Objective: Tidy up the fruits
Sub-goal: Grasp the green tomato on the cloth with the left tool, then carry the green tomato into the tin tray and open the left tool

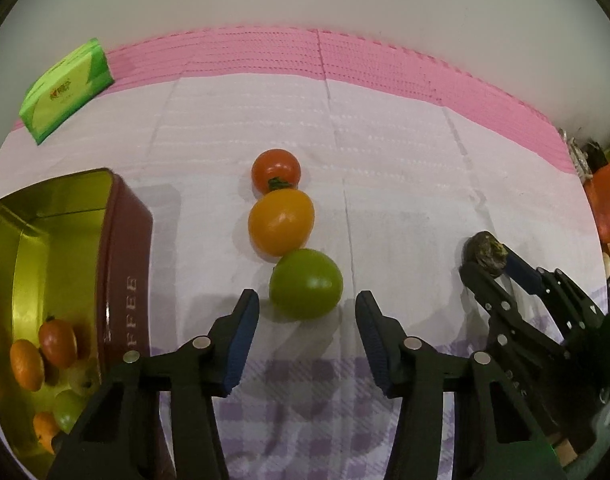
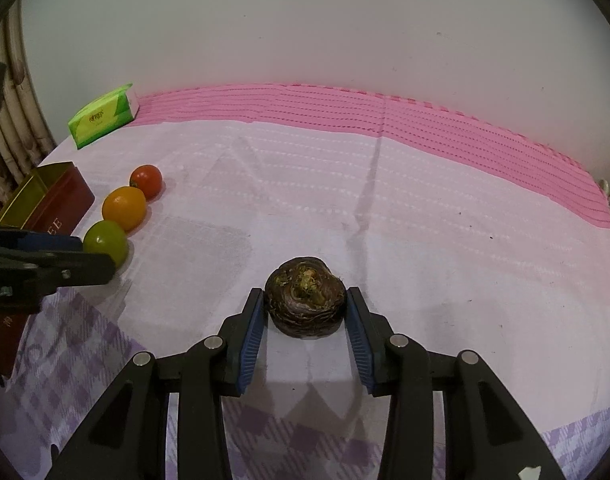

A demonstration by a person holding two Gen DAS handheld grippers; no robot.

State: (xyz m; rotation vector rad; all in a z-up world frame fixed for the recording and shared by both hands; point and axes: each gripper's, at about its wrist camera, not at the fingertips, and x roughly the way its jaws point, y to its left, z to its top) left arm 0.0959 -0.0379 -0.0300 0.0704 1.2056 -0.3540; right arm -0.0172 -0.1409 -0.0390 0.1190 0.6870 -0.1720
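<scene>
Tissue pack: we see a green paper tissue pack far left at the back; its print is too small to read.
Tin: a dark red rectangular metal tin with gold lining holds several small tomatoes; its side reads "FFEE".
Row: a red tomato, an orange tomato and a green tomato lie touching, in a line running away from us on the pale cloth of the worktop.
Left gripper: fingers part open, empty; the green tomato sits just ahead of the gap, nearest this hand.
Right gripper: fingers flank a dark brown knobbly round fruit; we cannot tell whether they press it.
</scene>
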